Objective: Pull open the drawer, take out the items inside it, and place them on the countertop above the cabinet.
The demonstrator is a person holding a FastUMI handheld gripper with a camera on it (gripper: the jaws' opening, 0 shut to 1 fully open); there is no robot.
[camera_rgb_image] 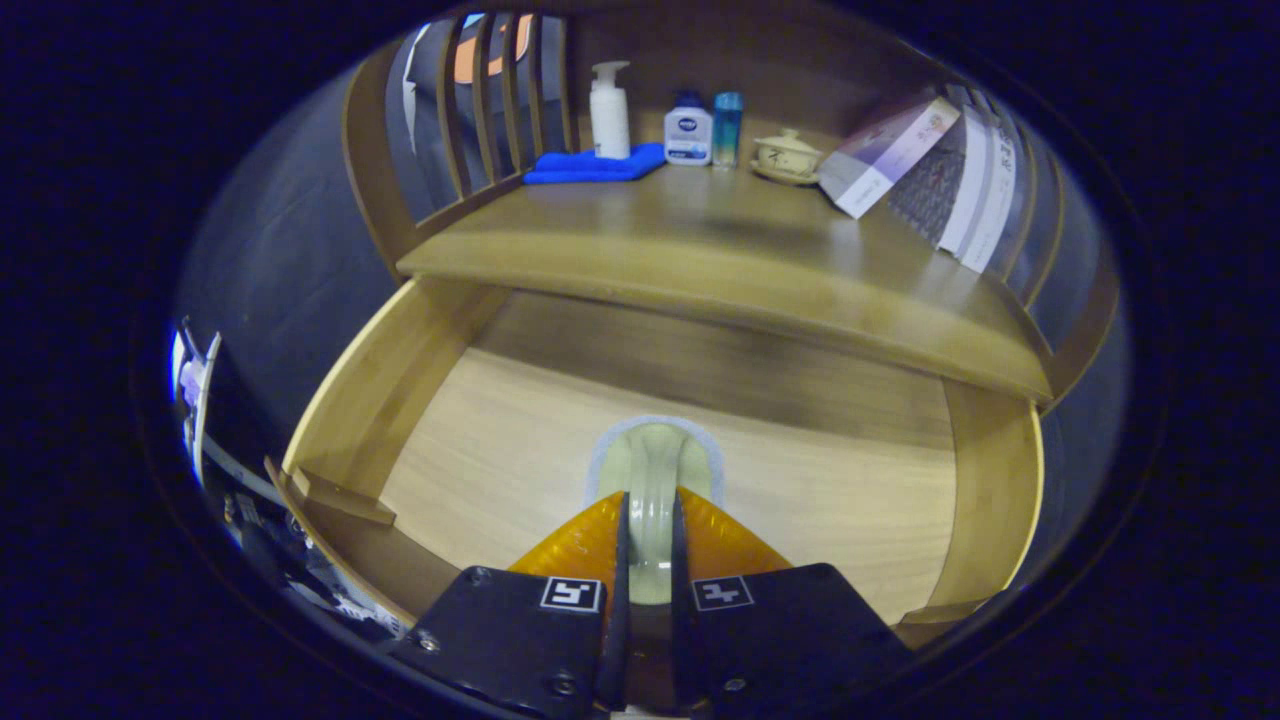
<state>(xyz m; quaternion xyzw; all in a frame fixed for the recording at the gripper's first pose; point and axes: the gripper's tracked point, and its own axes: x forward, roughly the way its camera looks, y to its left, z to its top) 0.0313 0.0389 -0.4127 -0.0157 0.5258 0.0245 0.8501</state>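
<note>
My gripper point(650, 497) is shut on a pale green glazed ceramic piece point(655, 452) with a whitish rim; both fingers press on its sides, and it looks like a small cup or dish seen edge-on. It hangs over the open wooden drawer point(385, 395), whose light floor point(500, 450) lies bare around it. Beyond the drawer and higher up is the wooden countertop point(700, 250). The lower part of the ceramic piece is hidden between the fingers.
Along the back of the countertop stand a white pump bottle point(609, 110) on a blue cloth point(590, 166), a white jar point(688, 135), a blue bottle point(728, 128), a lidded teacup point(787, 155), a leaning box point(888, 155) and books point(975, 190). Slatted rails point(480, 100) flank both sides.
</note>
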